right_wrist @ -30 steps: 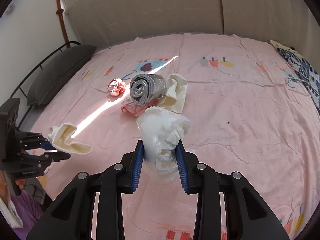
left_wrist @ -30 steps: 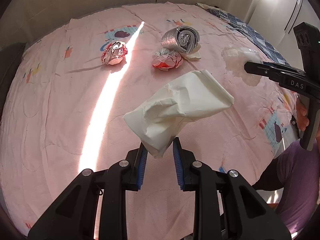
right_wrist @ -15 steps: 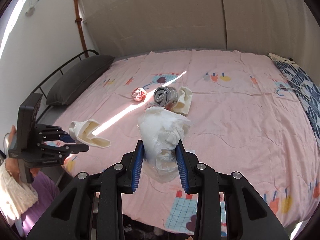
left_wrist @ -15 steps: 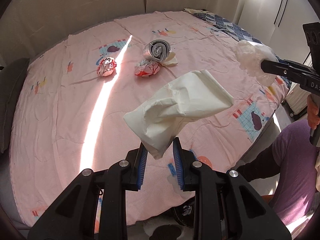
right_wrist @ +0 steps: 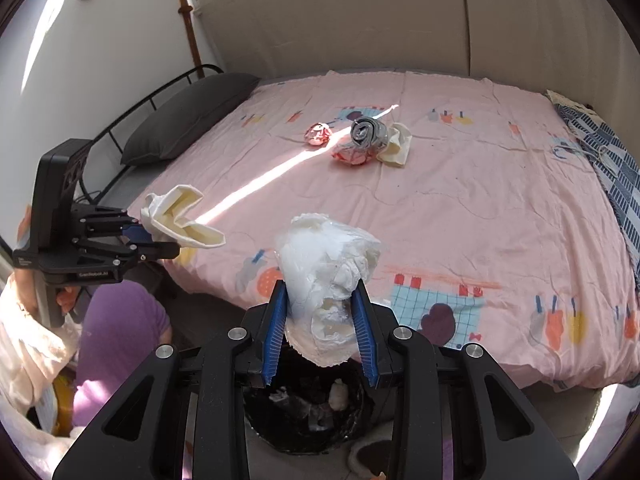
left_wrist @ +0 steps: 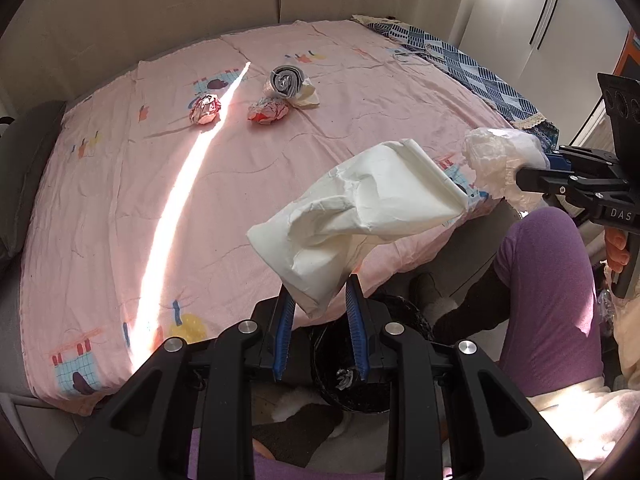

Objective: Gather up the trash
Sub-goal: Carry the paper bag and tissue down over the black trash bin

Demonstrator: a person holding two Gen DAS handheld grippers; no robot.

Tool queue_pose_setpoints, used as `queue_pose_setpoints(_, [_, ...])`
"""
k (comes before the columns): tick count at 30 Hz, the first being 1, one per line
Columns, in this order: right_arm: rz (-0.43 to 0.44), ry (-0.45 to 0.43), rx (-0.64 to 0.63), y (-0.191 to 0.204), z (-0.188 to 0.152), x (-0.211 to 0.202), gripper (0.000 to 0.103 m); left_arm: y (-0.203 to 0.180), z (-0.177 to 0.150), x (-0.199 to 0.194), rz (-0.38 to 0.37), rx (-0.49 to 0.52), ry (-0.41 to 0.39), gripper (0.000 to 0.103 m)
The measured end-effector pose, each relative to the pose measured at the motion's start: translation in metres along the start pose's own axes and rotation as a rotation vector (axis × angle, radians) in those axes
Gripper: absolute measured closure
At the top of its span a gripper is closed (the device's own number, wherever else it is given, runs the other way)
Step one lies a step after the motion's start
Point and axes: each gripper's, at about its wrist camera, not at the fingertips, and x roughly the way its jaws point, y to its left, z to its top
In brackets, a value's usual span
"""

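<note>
We held both hand-held grippers level above the black bin (right_wrist: 304, 412): left hand-held gripper (left_wrist: 320, 332) pinched the cream bag (left_wrist: 360, 216), right hand-held gripper (right_wrist: 320, 332) pinched the white plastic wad (right_wrist: 328, 272).

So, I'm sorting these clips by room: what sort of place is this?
Most likely a bedroom: a large bed under a pink printed sheet, a dark pillow against a metal bed frame, and wardrobe-like doors beyond the bed's far corner.

We see a pink bed (right_wrist: 460, 208); far on it lie two paper balls (right_wrist: 319, 133), a grey roll (right_wrist: 369, 132), a cream wrapper (right_wrist: 398, 145), a pillow (right_wrist: 188, 114) far left.
</note>
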Motion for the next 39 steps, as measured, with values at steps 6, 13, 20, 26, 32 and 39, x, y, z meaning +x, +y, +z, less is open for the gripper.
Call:
queue_pose_setpoints(6, [0.026, 0.100, -0.003, 0.018, -0.030, 0.020, 0.073, -0.016, -0.030, 0.002, -0.023, 0.018, 0.063, 0.077])
queue_pose_setpoints(13, [0.058, 0.219, -0.011, 0.032, -0.058, 0.058, 0.073, -0.041, -0.066, 0.039, -0.078, 0.055, 0.203, 0.077])
queue_pose_setpoints(20, [0.060, 0.358, -0.046, 0.038, -0.089, 0.102, 0.072, -0.068, -0.099, 0.083, -0.120, 0.114, 0.364, 0.077])
queue_pose_setpoints(26, [0.063, 0.493, -0.061, 0.035, -0.122, 0.144, 0.072, -0.087, -0.128, 0.125, -0.134, 0.183, 0.513, 0.076])
queue_pose_setpoints(32, [0.059, 0.638, -0.093, 0.030, -0.148, 0.193, 0.072, -0.095, -0.148, 0.170, -0.124, 0.228, 0.650, 0.077])
queue_pose_setpoints(39, [0.062, 0.752, -0.069, 0.019, -0.161, 0.242, 0.072, -0.089, -0.161, 0.217, -0.101, 0.204, 0.750, 0.076])
